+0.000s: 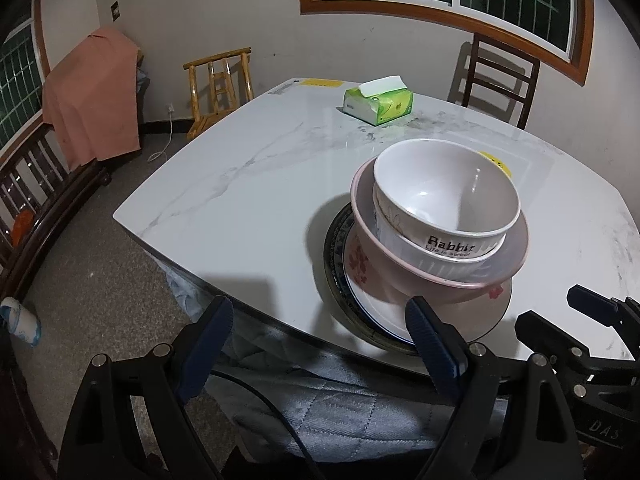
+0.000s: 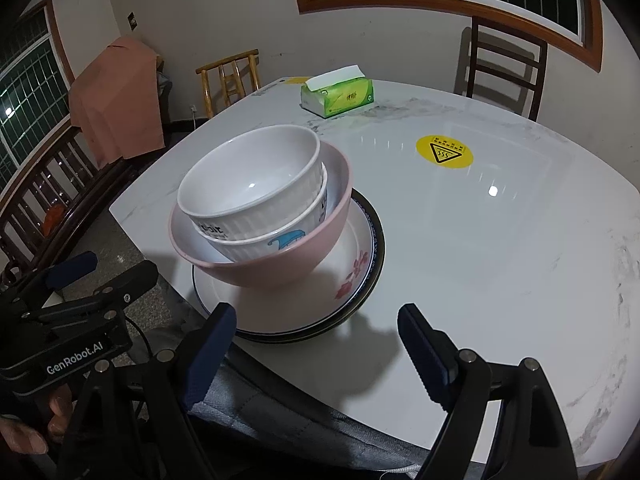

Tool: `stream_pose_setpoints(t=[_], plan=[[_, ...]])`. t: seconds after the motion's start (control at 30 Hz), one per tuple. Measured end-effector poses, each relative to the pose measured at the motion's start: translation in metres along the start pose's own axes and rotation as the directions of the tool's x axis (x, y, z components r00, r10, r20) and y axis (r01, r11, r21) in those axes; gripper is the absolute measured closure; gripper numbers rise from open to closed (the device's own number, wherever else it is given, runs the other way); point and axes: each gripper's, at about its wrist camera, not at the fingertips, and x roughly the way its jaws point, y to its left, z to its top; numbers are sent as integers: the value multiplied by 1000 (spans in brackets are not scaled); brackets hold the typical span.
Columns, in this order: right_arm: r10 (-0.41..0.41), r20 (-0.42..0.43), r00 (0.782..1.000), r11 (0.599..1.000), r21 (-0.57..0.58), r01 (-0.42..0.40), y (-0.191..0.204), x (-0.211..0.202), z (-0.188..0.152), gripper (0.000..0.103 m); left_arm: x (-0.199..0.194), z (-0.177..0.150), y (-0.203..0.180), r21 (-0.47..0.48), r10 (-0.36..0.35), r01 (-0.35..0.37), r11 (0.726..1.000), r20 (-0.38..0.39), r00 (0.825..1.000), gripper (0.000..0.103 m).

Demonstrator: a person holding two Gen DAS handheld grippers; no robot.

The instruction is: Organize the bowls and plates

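Left gripper (image 1: 318, 330) fingers spread, empty; right gripper (image 2: 316, 330) likewise. Bowl stack (image 1: 444, 208) on plates (image 2: 352, 276) just ahead of fingertips. Lower plate mostly hidden; count unclear, perhaps two.

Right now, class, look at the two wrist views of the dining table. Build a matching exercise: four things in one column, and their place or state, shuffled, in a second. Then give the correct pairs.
Things
1. Rabbit bowl
2. pink bowl
3. flowered plate
4. tissue pack

Places or states
A. lies flat on the table, under the bowls
B. sits at the far side of the table, a sheet sticking out
C. topmost in the stack
D. holds two white bowls inside it

Pairs: 1-C, 2-D, 3-A, 4-B
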Motion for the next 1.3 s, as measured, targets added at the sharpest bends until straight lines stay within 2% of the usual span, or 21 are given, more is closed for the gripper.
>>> stream_pose_setpoints(t=[0.73,1.3], plan=[[5,-30,1000,1000,-10,-5,4,10,-2,18,4,0,4,-33,7,-7,999,-15,1000,17],[4,-41,999,1000,-12,-5,4,12,-2,18,4,-1,2,-25,11,-11,1000,-20,1000,17]])
